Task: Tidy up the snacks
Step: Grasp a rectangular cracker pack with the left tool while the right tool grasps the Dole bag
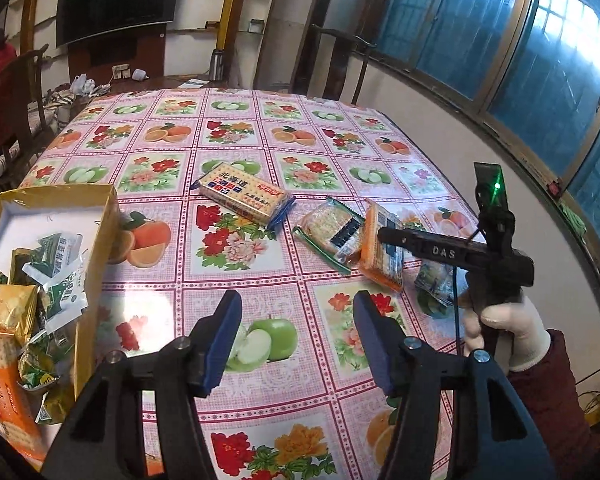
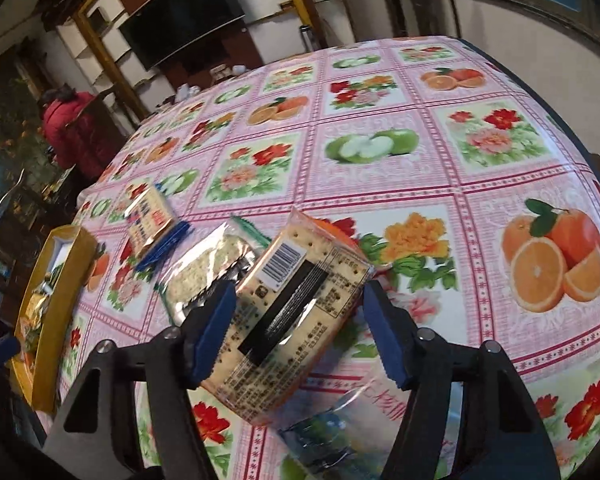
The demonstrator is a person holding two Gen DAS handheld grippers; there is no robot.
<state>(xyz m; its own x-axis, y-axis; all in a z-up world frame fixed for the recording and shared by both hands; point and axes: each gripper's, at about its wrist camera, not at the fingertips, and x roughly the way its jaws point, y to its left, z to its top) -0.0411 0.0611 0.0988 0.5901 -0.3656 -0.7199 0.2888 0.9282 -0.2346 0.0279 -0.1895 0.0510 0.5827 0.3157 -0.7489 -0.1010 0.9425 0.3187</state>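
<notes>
The right gripper (image 2: 300,326) is hanging over a fruit-and-flower tablecloth (image 2: 480,184), its blue pads (image 2: 214,330) standing apart. An orange cracker packet (image 2: 296,316) is lying between the jaws, tilted, barcode side up; it is lying against the left pad, while a gap is showing at the right pad. Just left of the jaws, a green-edged cracker packet (image 2: 204,268) is resting beside it. Farther left, a blue-edged packet (image 2: 152,220) is lying, and beyond it a yellow box (image 2: 60,288) is holding small snacks. Under the jaws, a clear bluish bag (image 2: 364,428) is showing.

A desk (image 1: 260,412) under a fruit-and-flower oilcloth carries three cracker packs (image 1: 246,199) at centre and a yellow box (image 1: 96,256) at left.
</notes>
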